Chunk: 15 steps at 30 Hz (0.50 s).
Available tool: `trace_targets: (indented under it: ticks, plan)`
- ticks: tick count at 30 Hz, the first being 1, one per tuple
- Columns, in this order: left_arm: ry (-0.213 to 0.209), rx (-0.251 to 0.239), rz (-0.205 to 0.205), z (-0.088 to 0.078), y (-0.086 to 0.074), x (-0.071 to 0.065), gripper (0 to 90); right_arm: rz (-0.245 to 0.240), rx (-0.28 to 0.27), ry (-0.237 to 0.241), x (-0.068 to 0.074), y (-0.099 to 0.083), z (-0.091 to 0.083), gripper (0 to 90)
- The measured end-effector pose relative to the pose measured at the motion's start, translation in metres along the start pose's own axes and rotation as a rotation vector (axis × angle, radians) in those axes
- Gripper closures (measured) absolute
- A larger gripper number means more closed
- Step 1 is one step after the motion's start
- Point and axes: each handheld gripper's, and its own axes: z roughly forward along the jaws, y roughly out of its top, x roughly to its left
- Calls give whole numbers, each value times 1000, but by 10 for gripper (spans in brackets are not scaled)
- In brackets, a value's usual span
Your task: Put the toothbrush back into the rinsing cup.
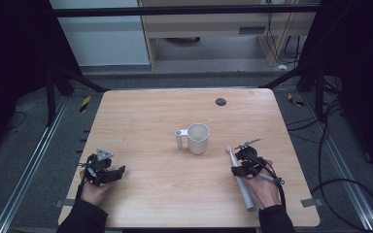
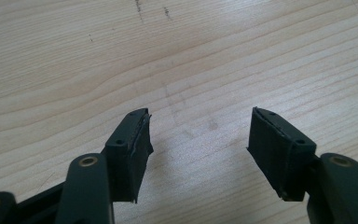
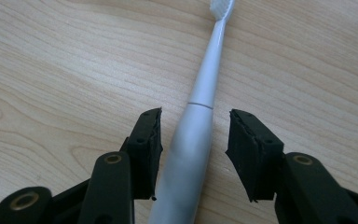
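Right of the mug (image 1: 197, 138), the right hand-held gripper (image 3: 195, 135) straddles the toothbrush (image 3: 200, 112) on the table (image 1: 175, 194), jaws apart, grasp pending; next, clamp the handle. The left hand-held gripper (image 2: 198, 135) gapes empty.

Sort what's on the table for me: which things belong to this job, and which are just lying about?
In the job:
- electric toothbrush, lying between the right claw's open jaws
- white mug, likely

Lying about:
- left claw, open over bare table
- dark round spot

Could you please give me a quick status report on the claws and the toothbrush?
Left claw open, idle. Right claw open astride toothbrush, not gripping. Mug clear.
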Motion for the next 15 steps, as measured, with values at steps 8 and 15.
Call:
trace_targets:
  ticks: [8, 15]
  plan:
    - [-4, 4, -6, 1, 0, 0, 372, 12, 36, 3, 1, -1, 6, 560]
    - [-6, 9, -5, 1, 0, 0, 373, 22, 64, 4, 1, -2, 11, 575]
